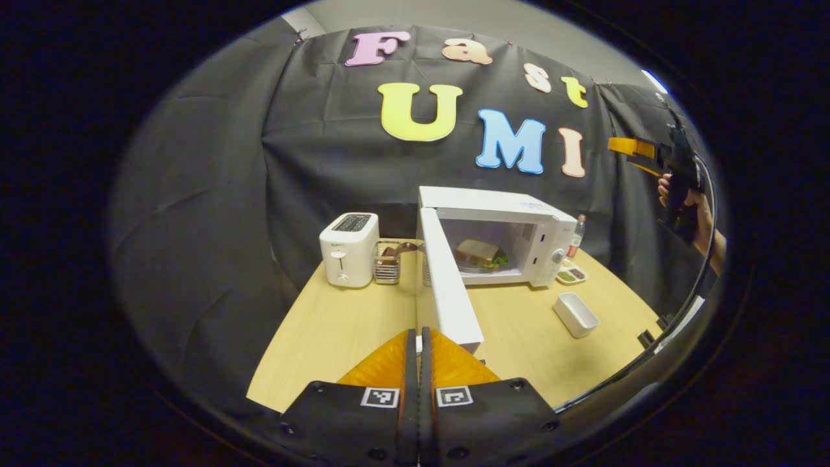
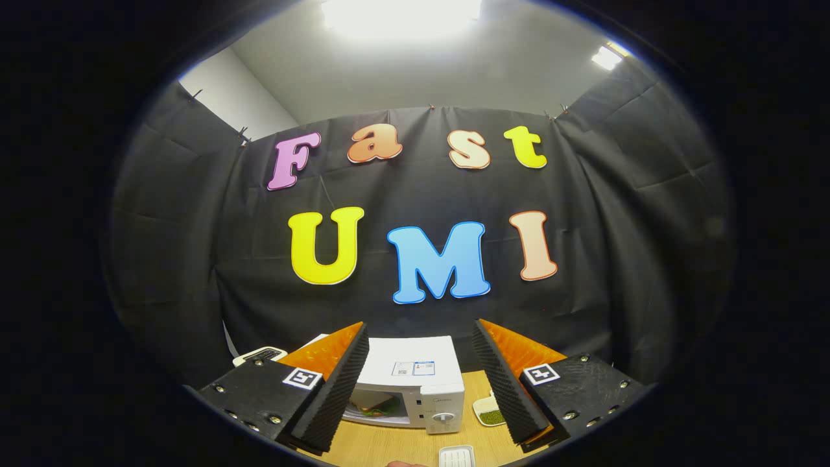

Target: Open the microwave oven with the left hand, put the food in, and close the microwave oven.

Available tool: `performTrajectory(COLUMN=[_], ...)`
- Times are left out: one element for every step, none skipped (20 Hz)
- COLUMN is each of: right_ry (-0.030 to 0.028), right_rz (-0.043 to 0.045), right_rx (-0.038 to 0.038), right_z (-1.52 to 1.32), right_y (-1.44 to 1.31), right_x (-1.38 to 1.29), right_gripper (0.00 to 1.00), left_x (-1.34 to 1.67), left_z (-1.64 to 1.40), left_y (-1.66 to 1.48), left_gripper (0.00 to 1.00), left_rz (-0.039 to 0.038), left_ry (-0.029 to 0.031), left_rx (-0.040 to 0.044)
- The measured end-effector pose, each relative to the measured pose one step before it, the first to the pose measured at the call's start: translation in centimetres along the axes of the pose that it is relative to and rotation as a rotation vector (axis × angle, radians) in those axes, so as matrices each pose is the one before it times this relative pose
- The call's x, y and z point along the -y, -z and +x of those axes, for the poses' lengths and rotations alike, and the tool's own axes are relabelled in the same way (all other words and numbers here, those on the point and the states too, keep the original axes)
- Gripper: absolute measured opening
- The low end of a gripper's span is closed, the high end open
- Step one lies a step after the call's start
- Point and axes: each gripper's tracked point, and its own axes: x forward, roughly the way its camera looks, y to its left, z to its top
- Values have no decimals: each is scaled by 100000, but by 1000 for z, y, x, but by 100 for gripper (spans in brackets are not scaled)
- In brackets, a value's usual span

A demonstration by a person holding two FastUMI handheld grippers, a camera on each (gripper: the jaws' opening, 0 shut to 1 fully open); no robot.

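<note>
Left gripper view is showing the sandwich [image 1: 478, 253] inside the microwave [image 1: 506, 233], so the door [image 1: 447, 285] should be pushed shut by the left tongs [image 1: 418, 344], pressed together, while the right tongs [image 2: 420, 363] are being held apart.

The left gripper [image 1: 418, 337] has its fingers pressed together, gripping nothing. The right gripper [image 2: 420, 363], held high by a hand [image 1: 688, 207], has its fingers spread wide.
</note>
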Motion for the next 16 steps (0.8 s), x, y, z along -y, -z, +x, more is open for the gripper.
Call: performTrajectory(right_ry=[321,251,459,648,516,478,558,578,490,456,309,189,-57,520,367,-410], right_rz=[121,71,-103,47,253,92,-324,-407,-401,-336,-258,-228,-214,-603,-439,85], right_rx=[215,-15,-202,-268,-67,-146,-218,-110,50,172,418,656,964,934,832,530], right_z=[-100,-30,-104,-100,-665,-16,505,-19,-127,-115,31,56,-62,-44,40,107], right_y=[5,11,88,76,-480,68,530,3,17,-84,-174,-321,-288,-314,-244,-245], right_x=[78,96,166,259,383,336,179,411,401,420,348,497,317,383,537,229], right_gripper=[97,97,97,97,97,97,97,97,97,97,97,97,97,97,97,97], left_x=[1342,1148,1360,1271,998,964,838,654,616,417,472,508,518,615,585,485], left_z=[318,404,415,396,300,451,437,443,547,410,654,543,539,634,528,670], left_y=[44,133,-66,114,250,-35,-112,-110,-145,33,-335,-260,-2,-185,-203,-321], left_gripper=[7,7,7,7,7,7,7,7,7,7,7,7,7,7,7,7], left_rz=[-294,-59,394,296,292,383,653,506,302,104,-85,-294,-424,-494,-648,-369], left_ry=[2501,2213,2710,2718,2524,2437,1958,1504,1431,1174,897,1024,1238,1206,757,787], left_rx=[-666,-227,-217,-681,-811,-647,-334,-304,-162,-241,20,-36,-192,-347,-114,108])
